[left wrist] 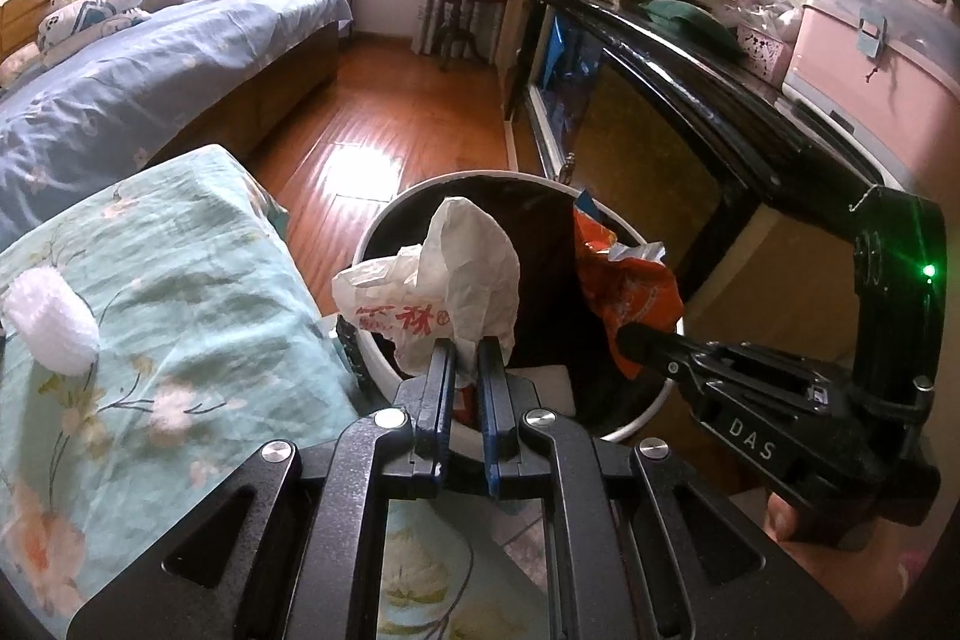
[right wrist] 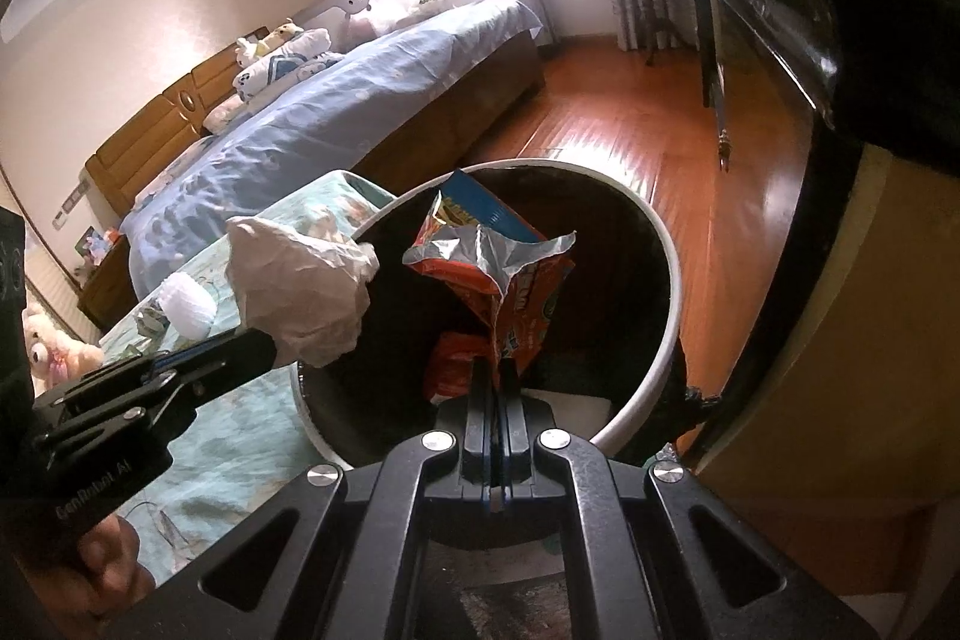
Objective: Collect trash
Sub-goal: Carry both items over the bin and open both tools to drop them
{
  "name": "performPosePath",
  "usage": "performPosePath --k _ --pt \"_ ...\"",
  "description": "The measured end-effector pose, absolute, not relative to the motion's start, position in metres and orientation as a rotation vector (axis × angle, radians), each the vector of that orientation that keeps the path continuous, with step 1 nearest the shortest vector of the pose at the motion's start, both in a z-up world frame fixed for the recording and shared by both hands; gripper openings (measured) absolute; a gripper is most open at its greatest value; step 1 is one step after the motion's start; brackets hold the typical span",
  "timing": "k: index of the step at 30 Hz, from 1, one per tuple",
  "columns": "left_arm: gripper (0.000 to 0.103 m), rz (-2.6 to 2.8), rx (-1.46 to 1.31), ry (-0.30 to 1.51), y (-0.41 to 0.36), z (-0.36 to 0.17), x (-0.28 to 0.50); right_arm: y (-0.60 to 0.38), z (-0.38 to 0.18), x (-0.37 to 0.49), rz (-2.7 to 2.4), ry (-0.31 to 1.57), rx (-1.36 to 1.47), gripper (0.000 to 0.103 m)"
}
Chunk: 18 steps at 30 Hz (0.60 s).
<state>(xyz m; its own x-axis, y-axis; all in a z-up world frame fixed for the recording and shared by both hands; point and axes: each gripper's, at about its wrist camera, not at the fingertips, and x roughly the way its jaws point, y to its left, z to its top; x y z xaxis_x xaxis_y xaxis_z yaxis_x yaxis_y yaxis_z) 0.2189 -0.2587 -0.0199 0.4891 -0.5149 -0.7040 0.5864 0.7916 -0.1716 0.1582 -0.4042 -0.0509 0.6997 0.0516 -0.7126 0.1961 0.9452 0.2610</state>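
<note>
A round white-rimmed trash bin (left wrist: 645,415) (right wrist: 666,268) with a dark liner stands on the floor between the bed and a black table. My left gripper (left wrist: 467,345) (right wrist: 267,343) is shut on a crumpled white plastic bag (left wrist: 456,274) (right wrist: 300,286) with red print, held over the bin's left rim. My right gripper (right wrist: 495,365) (left wrist: 627,337) is shut on an orange snack wrapper (right wrist: 510,280) (left wrist: 636,298) with a silver inside, held above the bin's opening. More red packaging (right wrist: 450,358) and a blue packet (right wrist: 492,211) lie inside the bin.
A white fluffy ball (left wrist: 51,325) (right wrist: 189,307) lies on the teal floral bedcover (left wrist: 180,316). A blue-covered bed (left wrist: 150,64) lies beyond. The black table (left wrist: 690,58) on the right carries towels and a pink box (left wrist: 870,64). Wooden floor (left wrist: 390,124) stretches toward the window.
</note>
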Motion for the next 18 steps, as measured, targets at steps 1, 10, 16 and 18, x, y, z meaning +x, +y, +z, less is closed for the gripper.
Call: performPosePath --k 1,10,16,18 --pt "0.007 -0.671 0.096 0.823 -0.26 -0.02 0.219 -0.404 -0.052 0.159 -0.082 0.799 0.335 0.005" --pt "0.041 -0.662 0.073 0.821 -0.254 -0.02 0.219 -0.408 -0.054 0.162 -0.083 0.806 0.355 0.013" --pt "0.048 -0.618 0.054 0.814 -0.232 -0.024 0.212 -0.403 -0.051 0.158 -0.075 0.791 0.368 0.041" --pt "0.049 -0.599 0.036 0.823 -0.222 -0.028 0.21 -0.398 -0.049 0.158 -0.06 0.785 0.37 0.05"
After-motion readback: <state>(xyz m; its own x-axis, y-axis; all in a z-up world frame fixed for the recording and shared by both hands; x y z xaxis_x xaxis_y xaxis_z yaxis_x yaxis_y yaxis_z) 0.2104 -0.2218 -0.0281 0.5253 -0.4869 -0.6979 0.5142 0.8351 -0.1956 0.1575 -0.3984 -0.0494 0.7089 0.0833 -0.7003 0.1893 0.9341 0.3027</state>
